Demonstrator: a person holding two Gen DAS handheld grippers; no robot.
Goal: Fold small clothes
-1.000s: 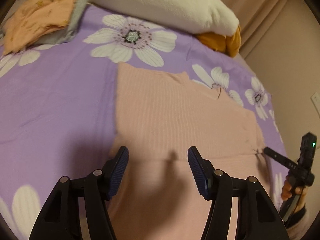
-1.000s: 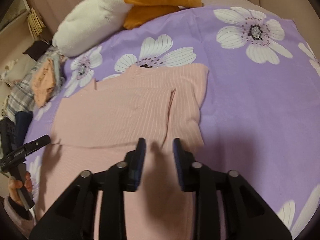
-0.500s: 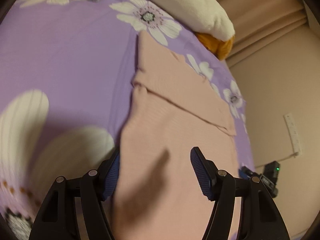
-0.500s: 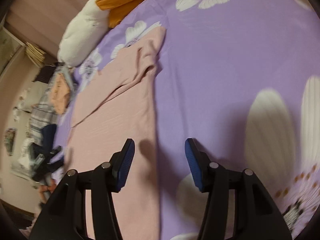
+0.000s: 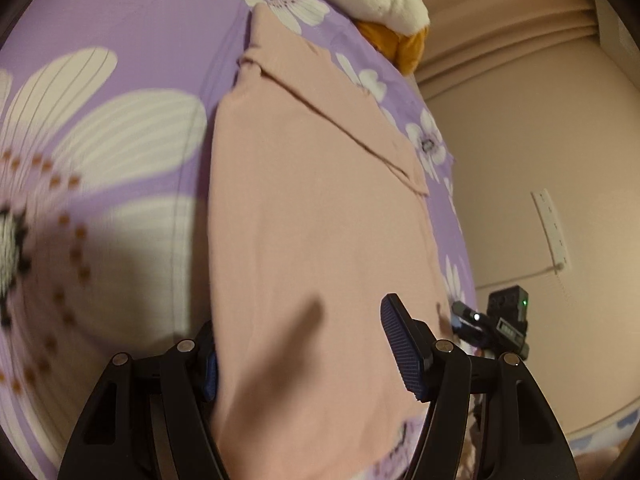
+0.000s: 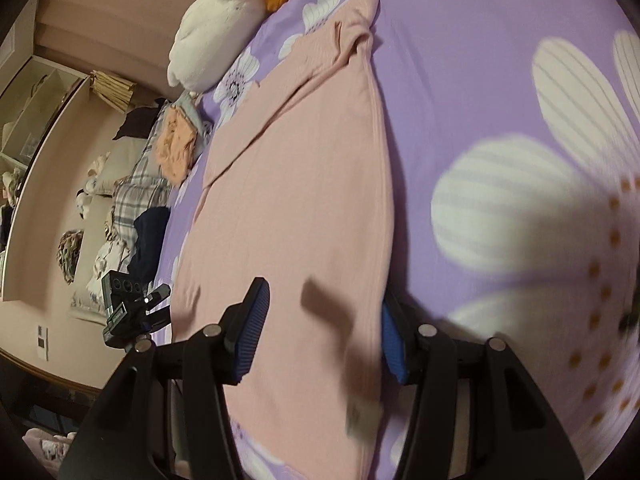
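A pink ribbed garment (image 5: 320, 216) lies flat on the purple flowered bedsheet (image 5: 128, 32), its far part folded over. My left gripper (image 5: 308, 348) is open, low over the garment's near left edge, the cloth edge between its jaws. The garment also shows in the right wrist view (image 6: 296, 200). My right gripper (image 6: 324, 332) is open at the garment's near right edge, jaws straddling that edge. Each gripper shows in the other's view: the right one (image 5: 492, 324) and the left one (image 6: 132, 308).
A white and orange plush toy (image 6: 224, 20) lies at the head of the bed. Folded orange cloth (image 6: 176, 148), plaid and dark clothes (image 6: 140, 200) are piled at the far side. A beige wall (image 5: 540, 160) runs beside the bed.
Both grippers have pulled back and dropped low to the garment's near corners, left at the left edge, right at the right edge. The right jaws have opened wider.
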